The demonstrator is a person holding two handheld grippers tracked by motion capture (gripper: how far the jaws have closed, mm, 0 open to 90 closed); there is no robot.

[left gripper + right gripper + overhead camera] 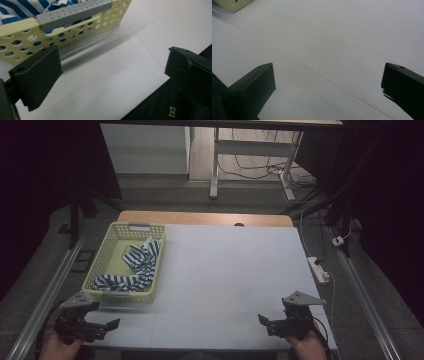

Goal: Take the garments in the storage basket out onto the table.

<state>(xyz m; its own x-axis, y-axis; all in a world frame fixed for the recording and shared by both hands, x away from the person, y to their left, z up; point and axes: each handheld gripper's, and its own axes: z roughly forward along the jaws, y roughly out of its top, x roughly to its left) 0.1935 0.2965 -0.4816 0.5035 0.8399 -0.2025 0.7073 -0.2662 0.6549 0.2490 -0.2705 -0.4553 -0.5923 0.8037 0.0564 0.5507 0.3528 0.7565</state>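
High view: yellow basket (116, 251) at far left of white table (230, 270), striped cloth (134, 267) inside; left gripper (107, 326) near-left by basket, right gripper (265, 320) near-right, well apart | Left gripper view: jaws spread, empty, basket (22, 27) just beyond | Right gripper view: jaws spread over bare table (332, 50).

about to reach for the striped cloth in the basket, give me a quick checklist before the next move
1. Left gripper open, jaws wide apart: ok.
2. Right gripper open and empty: ok.
3. Striped cloth inside the yellow basket, reachable from above: ok.
4. Basket fully on the table, near its left edge: ok.
5. Path from left gripper to basket free of objects: ok.
6. Whether the cloth is snagged on the basket's holes: cannot tell.
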